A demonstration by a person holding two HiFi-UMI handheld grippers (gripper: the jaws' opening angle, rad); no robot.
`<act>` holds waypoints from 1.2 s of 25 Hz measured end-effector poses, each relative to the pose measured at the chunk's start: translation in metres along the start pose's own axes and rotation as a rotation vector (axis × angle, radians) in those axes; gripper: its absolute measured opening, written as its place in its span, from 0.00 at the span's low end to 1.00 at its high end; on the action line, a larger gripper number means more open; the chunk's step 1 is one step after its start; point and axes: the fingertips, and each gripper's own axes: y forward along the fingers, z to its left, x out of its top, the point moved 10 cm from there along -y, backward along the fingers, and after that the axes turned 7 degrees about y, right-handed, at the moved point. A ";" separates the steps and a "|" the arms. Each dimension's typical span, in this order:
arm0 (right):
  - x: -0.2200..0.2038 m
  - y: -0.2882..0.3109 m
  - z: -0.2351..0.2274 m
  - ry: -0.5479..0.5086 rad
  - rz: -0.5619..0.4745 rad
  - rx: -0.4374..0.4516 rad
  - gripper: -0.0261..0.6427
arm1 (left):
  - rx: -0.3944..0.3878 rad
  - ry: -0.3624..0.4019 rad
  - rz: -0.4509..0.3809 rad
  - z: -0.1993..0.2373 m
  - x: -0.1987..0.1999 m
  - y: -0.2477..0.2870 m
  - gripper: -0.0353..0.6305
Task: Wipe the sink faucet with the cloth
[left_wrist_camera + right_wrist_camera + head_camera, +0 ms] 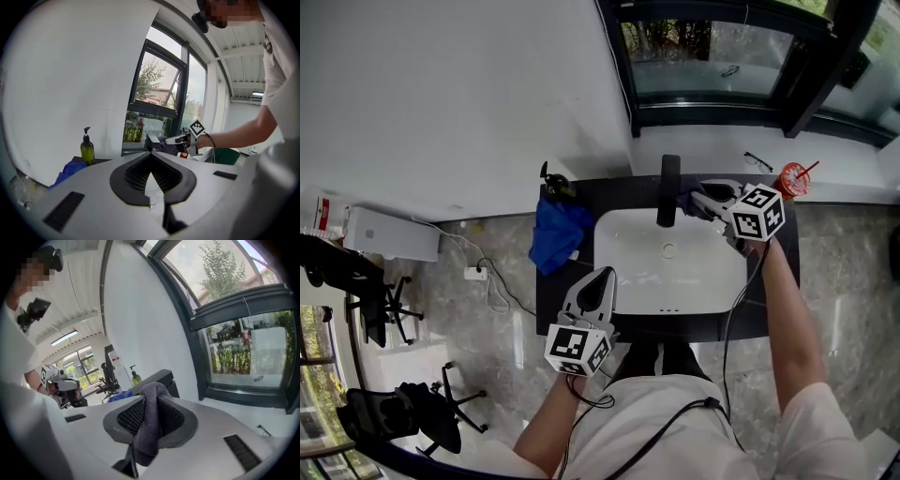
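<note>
The right gripper (701, 199) is clamped on the grey cloth (149, 427), just at 3 o'clock of the black faucet (668, 190). The left gripper (600, 279), its jaws together and holding nothing, is over the 7 o'clock edge of the white sink (698, 272).

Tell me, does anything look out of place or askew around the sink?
Only the blue cloth: it lies crumpled on the dark counter left of the sink, and part of it hangs over the counter's edge. Nothing looks spilled or broken.
</note>
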 end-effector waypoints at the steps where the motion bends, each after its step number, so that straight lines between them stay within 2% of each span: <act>1: -0.003 -0.001 0.004 0.005 0.009 0.040 0.14 | 0.000 -0.001 0.000 0.000 0.000 0.000 0.04; 5: -0.023 -0.004 0.023 0.011 0.128 0.195 0.14 | -0.011 -0.003 -0.001 -0.003 -0.001 0.003 0.04; 8: -0.037 -0.006 0.030 -0.024 0.243 0.228 0.14 | -0.016 -0.004 -0.002 -0.005 -0.001 0.005 0.04; 10: -0.040 -0.007 0.029 -0.029 0.257 0.217 0.14 | -0.016 -0.005 -0.002 -0.006 -0.001 0.005 0.04; 13: -0.033 -0.007 0.018 0.031 0.197 0.177 0.14 | -0.012 -0.006 0.000 -0.006 -0.001 0.004 0.04; 17: -0.017 0.010 0.003 0.039 0.200 0.061 0.14 | -0.002 -0.007 0.009 -0.004 -0.003 0.001 0.04; 25: 0.001 0.017 -0.016 0.067 0.087 -0.135 0.14 | 0.000 -0.009 0.007 -0.004 -0.001 0.003 0.04; 28: -0.005 0.014 -0.014 0.049 0.115 -0.125 0.14 | -0.009 -0.009 0.010 -0.006 -0.002 0.004 0.04; 30: -0.009 0.016 -0.006 0.032 0.169 -0.051 0.14 | -0.015 -0.009 0.013 -0.008 -0.003 0.004 0.04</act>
